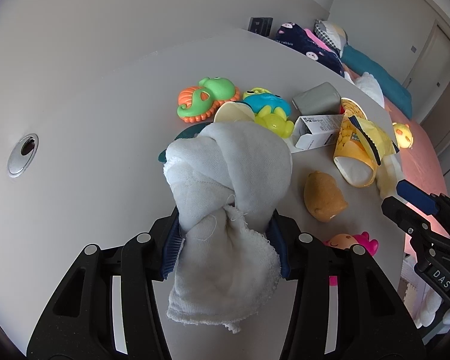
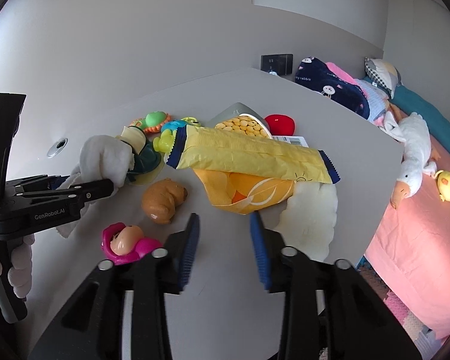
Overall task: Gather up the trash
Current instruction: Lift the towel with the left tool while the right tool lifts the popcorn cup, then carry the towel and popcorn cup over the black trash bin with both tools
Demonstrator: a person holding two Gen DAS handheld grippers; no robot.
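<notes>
The left gripper (image 1: 225,234) squeezes a knotted white cloth (image 1: 228,186) between its blue pads, in the middle of its view; the right gripper (image 2: 225,240) is partly open with nothing in it, low in its view; just above it a yellow snack bag (image 2: 249,156) lies on the white table (image 2: 225,270), across an orange paper cup (image 2: 249,195); a brown squishy toy (image 2: 163,199) sits to the left.

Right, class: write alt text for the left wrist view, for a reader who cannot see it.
The left tongs clamp a knotted white cloth above a grey table. Beyond it lie plastic toys, a yellow snack wrapper, a small white carton and a brown potato-shaped toy; the right tongs enter from the right edge.
</notes>
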